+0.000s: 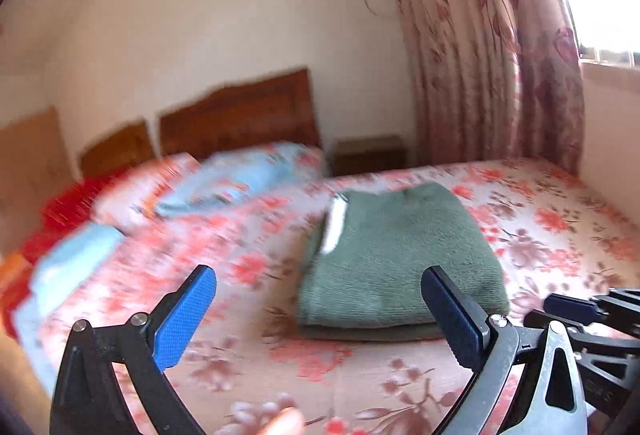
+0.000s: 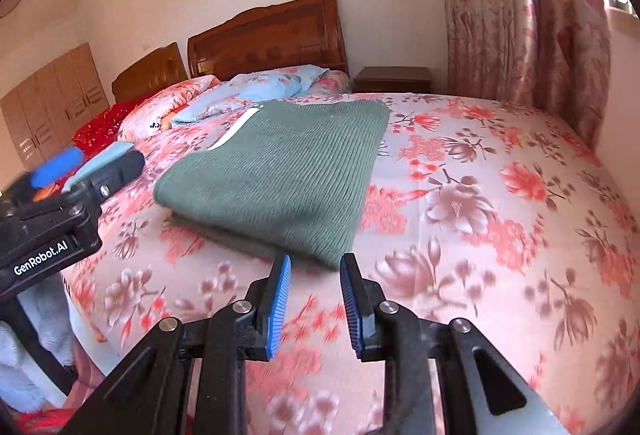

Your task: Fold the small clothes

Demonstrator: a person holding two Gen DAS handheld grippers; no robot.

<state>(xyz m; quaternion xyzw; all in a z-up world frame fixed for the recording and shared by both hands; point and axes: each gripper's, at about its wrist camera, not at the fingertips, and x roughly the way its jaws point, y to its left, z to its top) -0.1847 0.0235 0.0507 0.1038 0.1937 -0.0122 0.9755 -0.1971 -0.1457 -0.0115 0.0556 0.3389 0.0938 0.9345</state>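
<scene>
Green sweater (image 2: 280,171) lay folded mid-bed (image 2: 500,235), just beyond both empty claws, the left (image 1: 320,311) spread wide, the right (image 2: 316,303) narrowly parted.

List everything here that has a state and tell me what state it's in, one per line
Green garment: folded, lying flat on the bed, held by neither gripper.
Left gripper: jaws wide open, nothing between them.
Right gripper: jaws narrowly apart, nothing between them.
Curtain: drawn over part of the window.
Bed: covered with a floral sheet, pillows piled at the headboard.
</scene>
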